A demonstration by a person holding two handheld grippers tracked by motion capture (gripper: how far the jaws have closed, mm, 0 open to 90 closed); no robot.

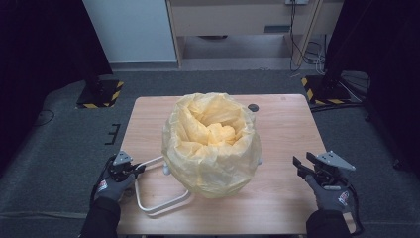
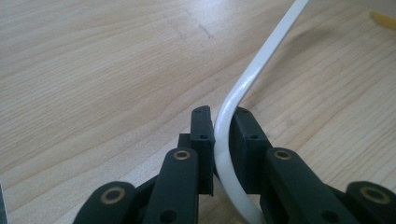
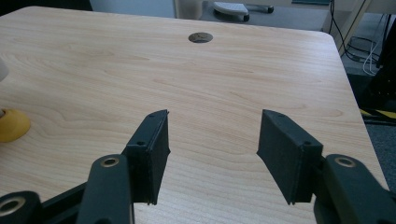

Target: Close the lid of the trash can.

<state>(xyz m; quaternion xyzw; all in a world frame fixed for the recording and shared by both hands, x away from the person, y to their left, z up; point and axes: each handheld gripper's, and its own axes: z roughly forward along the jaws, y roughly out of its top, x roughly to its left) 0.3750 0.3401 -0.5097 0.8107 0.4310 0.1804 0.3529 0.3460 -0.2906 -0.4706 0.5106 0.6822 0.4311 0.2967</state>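
Closest to us, our left gripper point(image 1: 134, 168) has its jaws clamped on the white wire handle point(image 2: 229, 135), right at the bend where the rod turns; in the left gripper view the pads press it from both sides. Our right gripper point(image 1: 300, 164) stands with its jaws spread wide and nothing between them, over bare table point(image 3: 243, 70).

The handle loops out on the tabletop from our left gripper towards the bin point(image 1: 166, 169), which sits just beyond and to the inside of that gripper, well apart from our right one. The bin itself is all but hidden under a yellow plastic bag point(image 1: 210, 144) draped over its rim and bunched inside.

We judge the wire to be stiff, smooth and somewhat slippery, so a grip at the bend should resist sliding better than one on a straight run. The bag looks thin, soft and light; it will crumple and slip, and is best pinched at a fold near the rim. The whole bin seems light enough to tip or skid when pulled.
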